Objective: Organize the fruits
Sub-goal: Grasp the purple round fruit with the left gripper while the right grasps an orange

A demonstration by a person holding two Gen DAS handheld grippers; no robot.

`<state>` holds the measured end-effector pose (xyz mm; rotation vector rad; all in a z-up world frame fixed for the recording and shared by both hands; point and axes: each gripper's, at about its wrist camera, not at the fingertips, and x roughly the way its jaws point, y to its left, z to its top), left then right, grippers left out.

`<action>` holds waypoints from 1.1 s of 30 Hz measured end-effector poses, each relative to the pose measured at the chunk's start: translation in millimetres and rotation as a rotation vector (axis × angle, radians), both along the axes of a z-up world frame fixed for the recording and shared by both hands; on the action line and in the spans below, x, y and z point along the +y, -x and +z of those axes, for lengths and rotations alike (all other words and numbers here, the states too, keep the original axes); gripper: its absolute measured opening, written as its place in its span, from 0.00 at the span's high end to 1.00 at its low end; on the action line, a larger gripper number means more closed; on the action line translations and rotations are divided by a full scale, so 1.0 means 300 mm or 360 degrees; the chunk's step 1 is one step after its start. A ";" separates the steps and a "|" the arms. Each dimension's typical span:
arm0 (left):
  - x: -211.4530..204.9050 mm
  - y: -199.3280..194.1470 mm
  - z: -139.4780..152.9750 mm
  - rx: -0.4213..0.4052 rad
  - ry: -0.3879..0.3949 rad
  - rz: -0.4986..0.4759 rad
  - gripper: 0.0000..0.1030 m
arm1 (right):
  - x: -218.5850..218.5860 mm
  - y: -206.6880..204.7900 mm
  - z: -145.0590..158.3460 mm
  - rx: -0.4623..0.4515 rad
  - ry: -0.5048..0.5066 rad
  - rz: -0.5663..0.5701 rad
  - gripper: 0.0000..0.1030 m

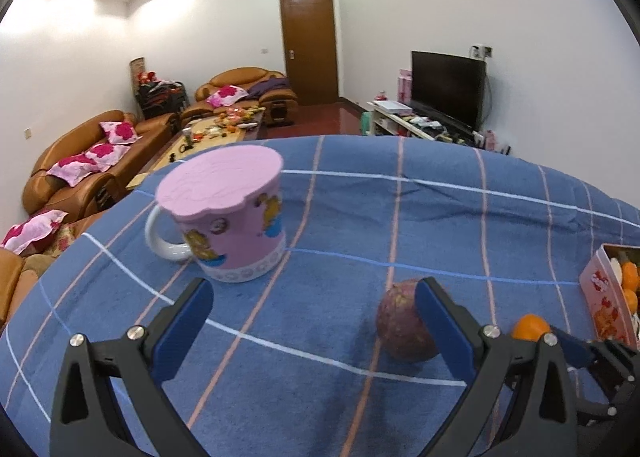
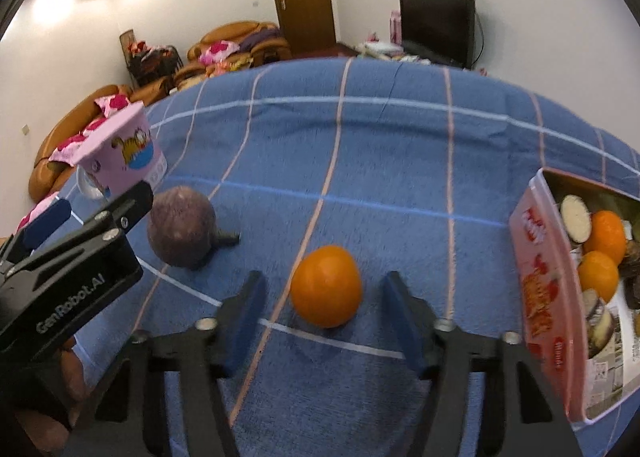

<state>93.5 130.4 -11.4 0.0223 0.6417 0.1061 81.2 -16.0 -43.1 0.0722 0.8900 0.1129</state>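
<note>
Right gripper (image 2: 324, 321): open, its blue fingers spread to either side of the orange, not touching it as far as the right wrist view shows.
Orange (image 2: 326, 285): loose on the blue checked cloth (image 2: 360, 161), sitting in the gap between the right gripper's fingers, near the box but not in it.
Left gripper (image 1: 316, 321): open and holding nothing; its right finger stands just in front of the purple fruit and hides part of it.
Purple fruit (image 1: 402, 327): round, dull purple-brown, loose on the cloth, left of the orange and well apart from the box.
Box (image 2: 538, 269): pink-walled, at the right edge of the cloth; it already holds at least two oranges, some round cut slices with pale faces, and a few darker pieces too small to name.
Mug (image 1: 236, 217): pink cartoon mug with a pink lid, standing upright farther back on the left; not a fruit.
Progress: judged well along, since several fruits lie in the box.
Left to do: two fruits remain outside, the orange and the purple fruit; the orange looks like the one about to be picked.
</note>
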 end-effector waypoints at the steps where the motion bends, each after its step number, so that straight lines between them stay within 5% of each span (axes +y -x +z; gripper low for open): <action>1: -0.005 -0.001 0.001 0.0001 -0.0001 -0.0014 0.00 | 0.004 0.002 0.003 -0.0004 0.0002 0.0007 0.54; 4: -0.010 -0.007 0.002 0.0013 0.0023 -0.0058 0.00 | 0.013 0.004 0.003 -0.0001 0.0017 0.0016 0.64; 10: -0.027 0.003 0.017 -0.0005 0.0107 -0.0227 0.00 | -0.033 0.030 0.018 -0.0035 -0.0085 -0.0036 0.66; 15: -0.081 -0.036 -0.013 0.0099 0.0045 -0.0268 0.00 | -0.088 0.109 0.054 -0.0161 -0.0132 -0.0128 0.66; 18: -0.097 -0.064 -0.033 0.0172 0.0034 -0.0253 0.08 | -0.102 0.135 0.066 -0.0198 -0.0133 -0.0145 0.66; 23: -0.116 -0.102 -0.078 0.0336 0.0068 -0.0310 0.38 | -0.104 0.136 0.065 -0.0189 -0.0140 -0.0137 0.66; 28: -0.128 -0.092 -0.082 0.0356 0.0117 -0.0367 0.50 | -0.111 0.129 0.062 -0.0186 -0.0153 -0.0147 0.66; 33: -0.161 -0.061 -0.073 0.0330 0.0044 -0.0359 0.52 | -0.118 0.158 0.079 -0.0262 -0.0138 -0.0166 0.66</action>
